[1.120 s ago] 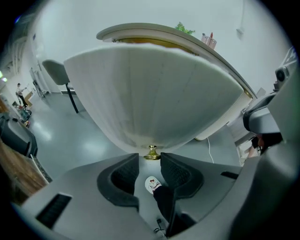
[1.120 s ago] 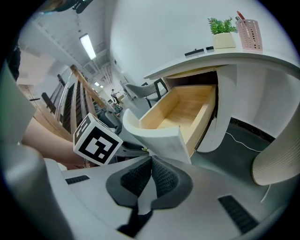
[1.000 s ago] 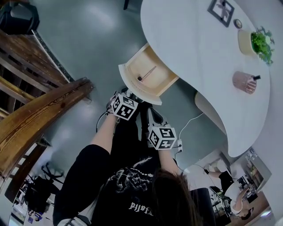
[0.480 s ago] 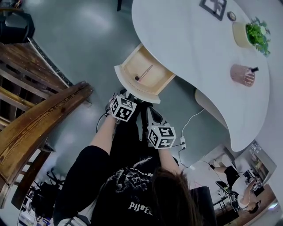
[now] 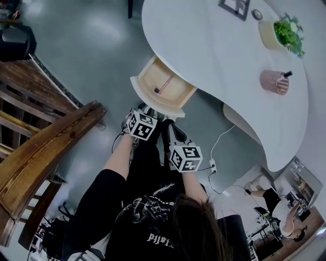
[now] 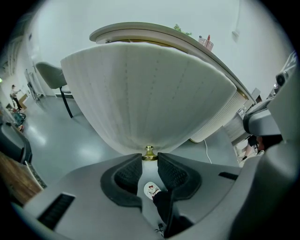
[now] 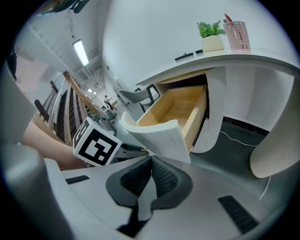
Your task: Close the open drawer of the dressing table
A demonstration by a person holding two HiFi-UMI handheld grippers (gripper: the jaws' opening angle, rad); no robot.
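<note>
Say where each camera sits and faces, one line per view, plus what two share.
Head view: on the person's head, facing steeply down at the open drawer and table; both arms, left tool and right tool show.
Left gripper view: on the left tool, facing the drawer front; jaws have just closed onto the knob.
Right gripper view: on the right tool, jaws together, facing the drawer's side; left forearm shows.
Shared: head and right gripper views both show the plant.

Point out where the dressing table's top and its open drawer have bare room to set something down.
The tabletop is bare over its wide stretch between the drawer side and the picture frame and pink pen holder. The drawer floor is free either side of one slim stick. Crowded: the far edge, where frame, potted plant and holder stand.
</note>
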